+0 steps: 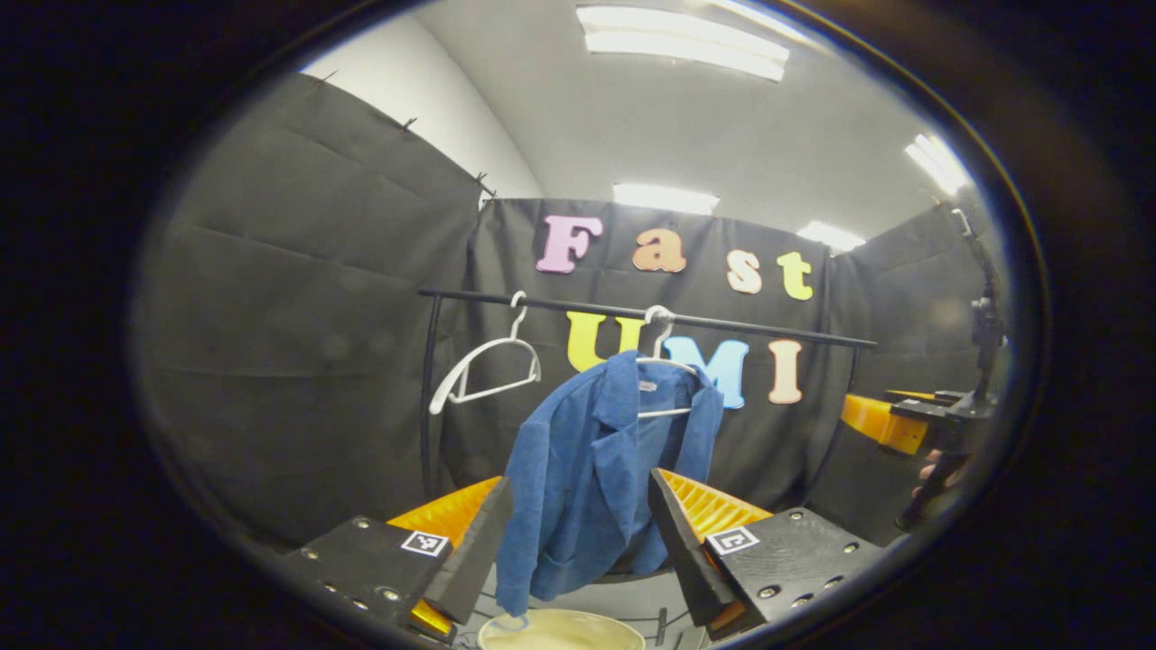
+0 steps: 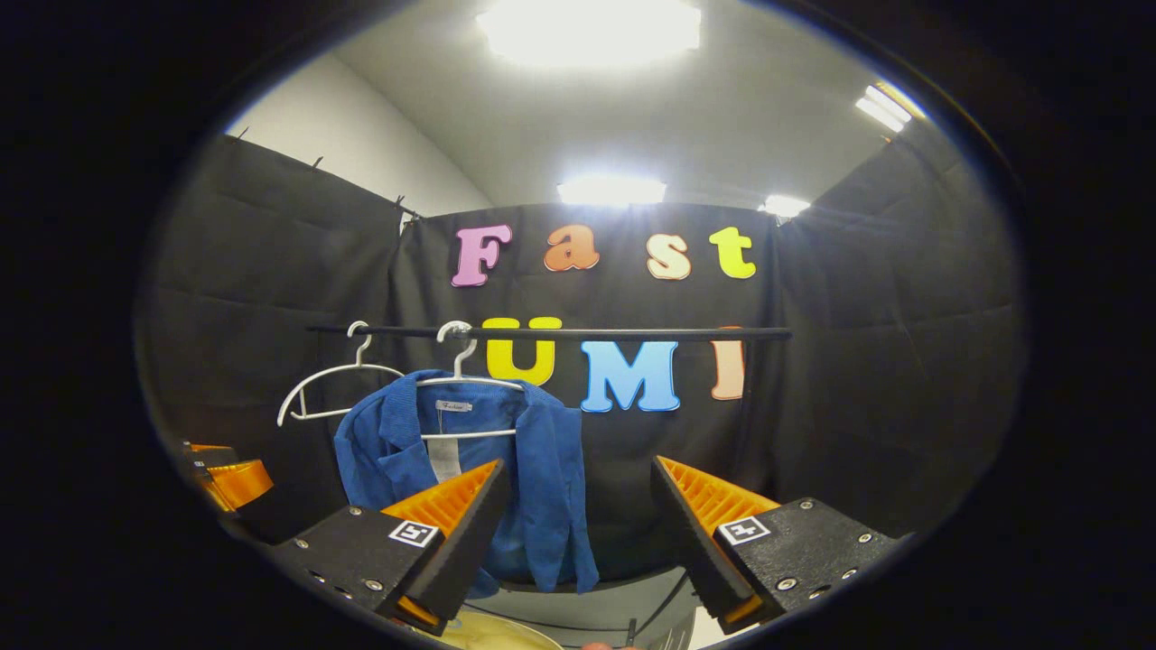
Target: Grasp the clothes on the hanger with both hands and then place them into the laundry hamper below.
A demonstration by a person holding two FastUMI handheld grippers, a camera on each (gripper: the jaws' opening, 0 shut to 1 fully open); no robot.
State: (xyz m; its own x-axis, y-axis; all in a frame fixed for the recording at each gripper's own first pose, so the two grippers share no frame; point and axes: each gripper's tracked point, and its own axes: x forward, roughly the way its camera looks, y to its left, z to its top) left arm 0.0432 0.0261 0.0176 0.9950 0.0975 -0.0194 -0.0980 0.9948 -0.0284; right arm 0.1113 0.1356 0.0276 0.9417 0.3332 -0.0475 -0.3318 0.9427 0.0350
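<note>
In the left gripper view, the left gripper is held level, pointed at the rail, with its jaws spread wide and nothing between them. The blue jacket is seen through that gap, farther off, untouched; it is draped on a white hanger hooked near the middle of the rail, and one side is slumped lower than the other. An empty white hanger is hung just to its left, tilted. The pale rim of the laundry hamper is seen below the jacket's hem at the bottom edge. At the far right the other gripper is seen, with fingers of a hand under it.

In the right gripper view, the right gripper is likewise held level with jaws wide apart and empty. The jacket is set left of the gap, partly behind the left finger. Open rail and bare black cloth are found ahead and to the right. The hamper rim is glimpsed at the bottom.
</note>
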